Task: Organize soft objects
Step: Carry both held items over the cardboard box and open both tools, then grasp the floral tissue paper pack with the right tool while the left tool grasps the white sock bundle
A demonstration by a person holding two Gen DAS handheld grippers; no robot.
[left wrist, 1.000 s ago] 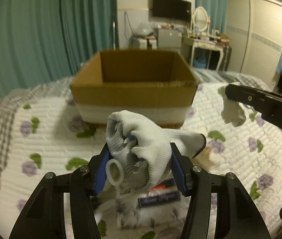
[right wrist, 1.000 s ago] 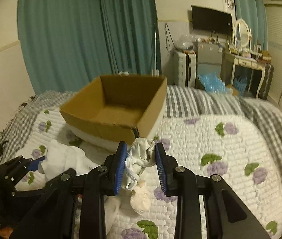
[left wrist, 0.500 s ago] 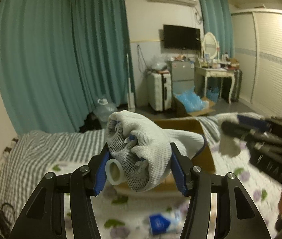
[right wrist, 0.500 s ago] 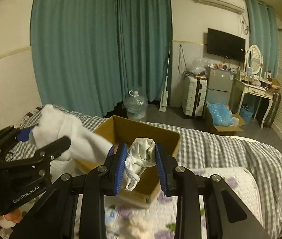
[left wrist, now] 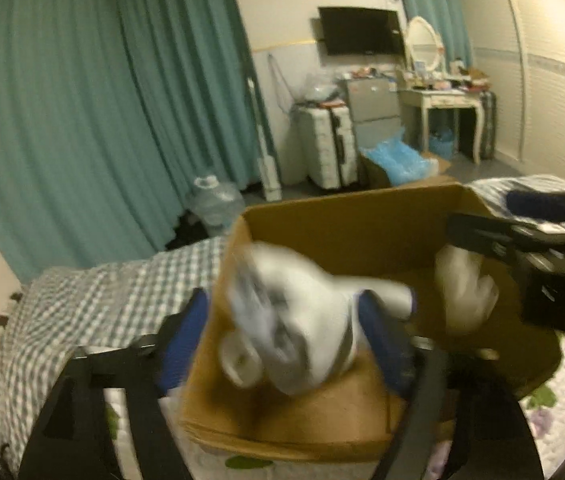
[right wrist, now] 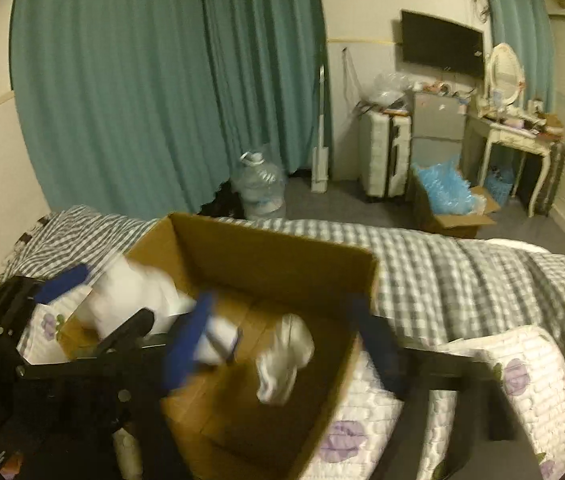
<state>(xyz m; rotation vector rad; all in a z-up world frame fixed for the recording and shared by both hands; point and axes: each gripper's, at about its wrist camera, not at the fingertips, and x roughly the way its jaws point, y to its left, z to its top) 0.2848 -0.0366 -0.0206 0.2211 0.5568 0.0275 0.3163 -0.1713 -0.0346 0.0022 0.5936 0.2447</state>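
Observation:
An open cardboard box (left wrist: 346, 216) (right wrist: 282, 248) stands on the bed. My left gripper (left wrist: 282, 328) is open over the box; the white knit glove (left wrist: 302, 320) sits blurred between its spread blue fingers, loose. It also shows in the right wrist view (right wrist: 130, 292) at the left. My right gripper (right wrist: 282, 332) is open above the box; the white cloth (right wrist: 282, 356) is free between its fingers, over the box's inside. The same cloth (left wrist: 462, 284) shows in the left wrist view, below the right gripper's black body.
The bed has a flowered white quilt (right wrist: 522, 380) and a grey checked cover (right wrist: 462, 272). Teal curtains (left wrist: 82, 120), a water jug (right wrist: 260, 184), suitcases (left wrist: 326, 148) and a dressing table (left wrist: 446, 100) stand beyond the bed.
Both grippers moved down over the box and opened. The glove and the white cloth came free of the fingers and are blurred in motion above the box's inside.

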